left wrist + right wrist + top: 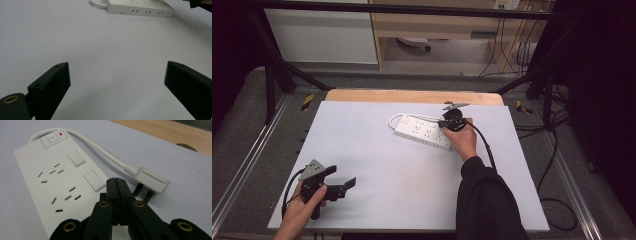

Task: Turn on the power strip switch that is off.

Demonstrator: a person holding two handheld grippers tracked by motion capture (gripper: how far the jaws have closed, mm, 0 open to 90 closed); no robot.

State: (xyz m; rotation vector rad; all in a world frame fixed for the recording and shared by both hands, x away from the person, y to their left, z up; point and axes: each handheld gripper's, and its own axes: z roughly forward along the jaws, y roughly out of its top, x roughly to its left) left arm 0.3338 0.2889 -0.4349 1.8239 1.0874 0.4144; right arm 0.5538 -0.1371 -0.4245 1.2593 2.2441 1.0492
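Note:
A white power strip [423, 131] lies at the back right of the white board [387, 165]. In the right gripper view the power strip [50, 180] shows a switch with a red light, several sockets and two flat covers. Its white cable loops round to a white plug [151, 180], which lies on its side beside the strip with its prongs facing my jaws. My right gripper [116, 180] is shut with nothing between the jaws, its tips by the strip's edge, just short of the plug. At the front left my left gripper [343, 176] rests low, open and empty [117, 66].
A strip of bare wooden tabletop [412, 96] runs behind the white board. Black frame bars [277, 70] stand around the table, and cables [557, 150] trail on the floor at the right. The right gripper's own cable [486, 147] runs back along the sleeve.

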